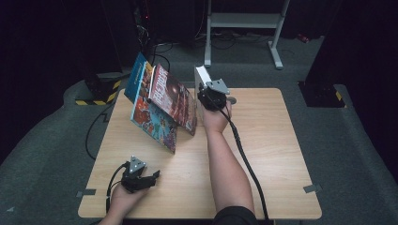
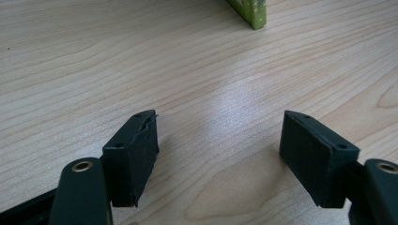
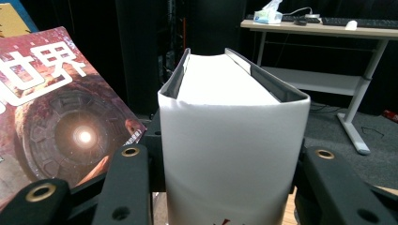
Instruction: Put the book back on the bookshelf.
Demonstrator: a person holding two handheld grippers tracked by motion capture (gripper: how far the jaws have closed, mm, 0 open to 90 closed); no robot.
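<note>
A thick white book stands upright near the back of the wooden table, spine toward me. My right gripper is shut on it, one jaw on each cover, as the right gripper view shows around the white book. Just left of it a red book leans tilted against a colourful blue book. My left gripper rests low at the table's front left, open, with bare wood between its jaws. A green book corner lies well ahead of it.
Behind the table stands a white desk frame; the right gripper view shows its top with a keyboard and a tissue box. A yellow-and-black striped base sits on the floor at the left.
</note>
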